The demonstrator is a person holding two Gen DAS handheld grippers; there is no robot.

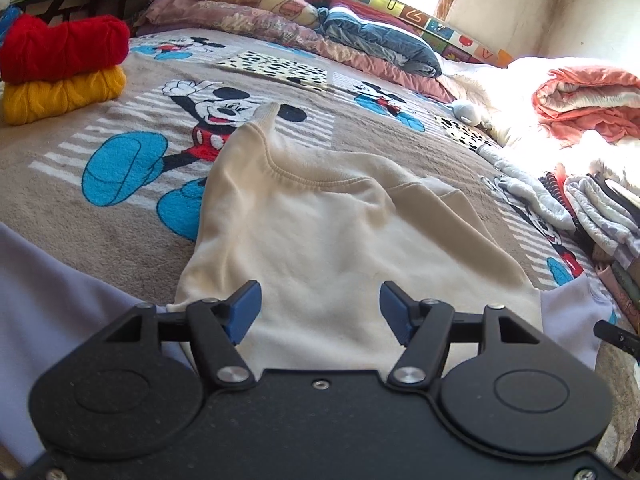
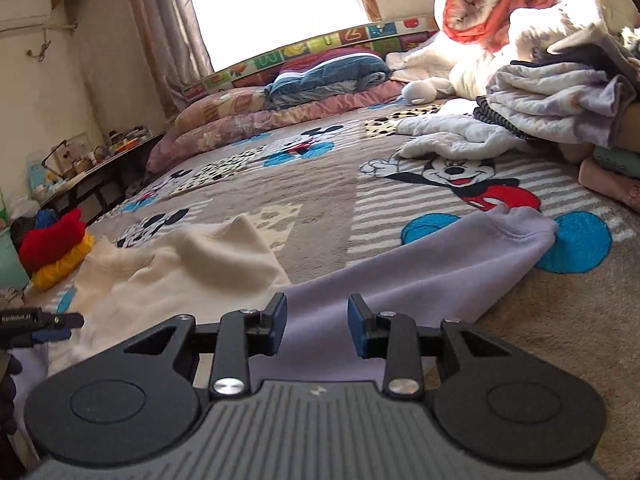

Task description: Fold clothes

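A cream sweatshirt (image 1: 320, 232) lies flat on the cartoon-mouse blanket (image 1: 132, 208), neck away from me, over a lavender garment (image 1: 52, 280). My left gripper (image 1: 320, 310) hovers open over the sweatshirt's near hem, nothing between its blue pads (image 1: 244, 308). In the right wrist view the lavender garment (image 2: 420, 272) stretches a sleeve to the right, and the cream sweatshirt (image 2: 180, 268) lies to its left. My right gripper (image 2: 317, 324) stands over the lavender cloth with its jaws partly apart, pinching nothing. The left gripper (image 2: 44, 322) shows at the left edge.
Folded red (image 1: 64, 48) and yellow sweaters (image 1: 60, 96) are stacked at the far left. A heap of unfolded clothes (image 1: 600, 208) and an orange blanket (image 1: 584, 96) crowd the right side. Pillows (image 1: 248, 16) line the head of the bed under a window; a cluttered table (image 2: 88, 168) stands beside it.
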